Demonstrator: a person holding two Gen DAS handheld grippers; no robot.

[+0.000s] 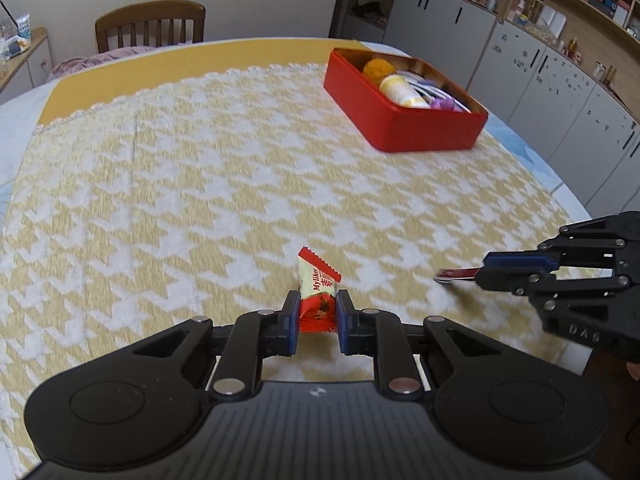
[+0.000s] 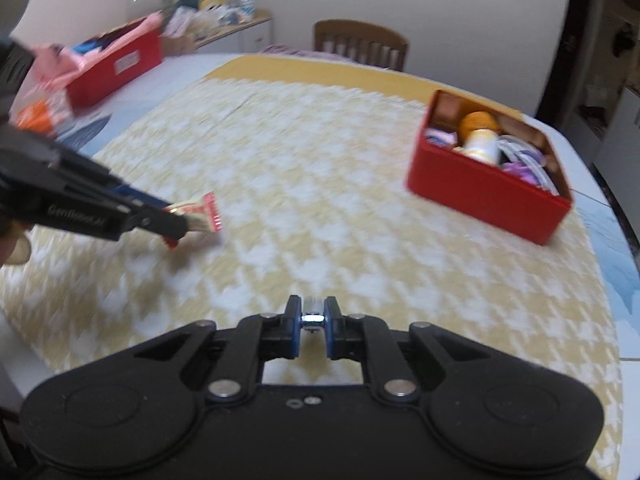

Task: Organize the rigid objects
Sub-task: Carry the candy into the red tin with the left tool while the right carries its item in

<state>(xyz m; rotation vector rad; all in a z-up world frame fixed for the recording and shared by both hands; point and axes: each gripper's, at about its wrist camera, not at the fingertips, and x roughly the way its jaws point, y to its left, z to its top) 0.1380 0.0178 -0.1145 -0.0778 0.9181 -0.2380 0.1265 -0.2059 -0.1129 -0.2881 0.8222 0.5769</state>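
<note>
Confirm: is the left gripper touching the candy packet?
Touching. The left wrist view shows both blue pads of the left gripper pressed against the candy packet, holding it.

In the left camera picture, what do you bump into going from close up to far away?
Left gripper holding the candy → red box → chair.

Tin on tablecloth; chair behind table.
</note>
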